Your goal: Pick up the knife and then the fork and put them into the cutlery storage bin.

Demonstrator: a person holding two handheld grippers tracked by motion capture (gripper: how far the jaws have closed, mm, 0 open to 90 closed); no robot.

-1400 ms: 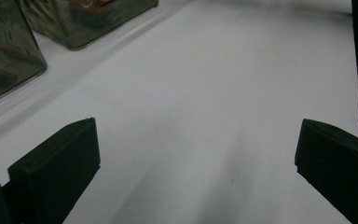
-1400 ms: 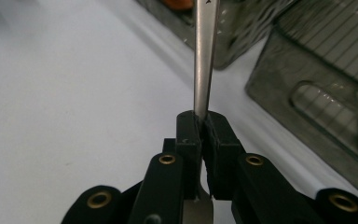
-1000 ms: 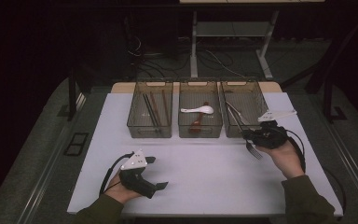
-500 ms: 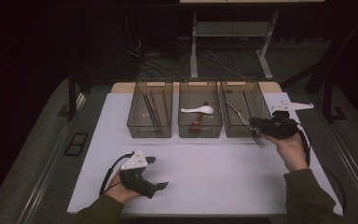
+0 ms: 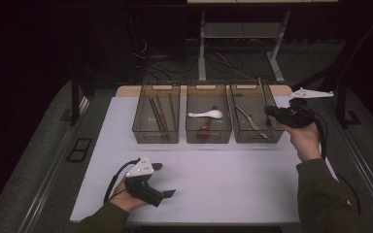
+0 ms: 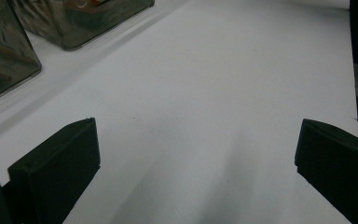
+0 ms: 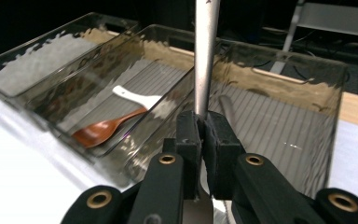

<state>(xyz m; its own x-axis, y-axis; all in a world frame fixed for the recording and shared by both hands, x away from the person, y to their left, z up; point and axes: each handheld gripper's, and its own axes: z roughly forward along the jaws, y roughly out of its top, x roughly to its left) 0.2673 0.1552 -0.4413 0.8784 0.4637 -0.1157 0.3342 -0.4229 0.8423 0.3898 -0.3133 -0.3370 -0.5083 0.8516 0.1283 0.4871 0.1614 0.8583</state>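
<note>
while the right tool (image 7: 204, 135) grips a metal utensil (image 7: 206, 51), bins (image 5: 156, 133) crowd below.

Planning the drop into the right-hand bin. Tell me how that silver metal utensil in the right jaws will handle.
The slim silver metal utensil looks stiff: it stands straight above the right gripper. Its smooth, shiny handle may slip or pivot between the pads. Dropped into the clear plastic bin, it will likely clatter rather than break.

**Right gripper lifts its utensil beside the right bin**

The right gripper (image 5: 271, 112) rises off the table and swings toward the right bin (image 5: 250, 137), now beside its right wall. The metal utensil (image 7: 206, 56) clamped in it (earlier hanging low over the sheet) now stands upright above the bin's rim.
</note>
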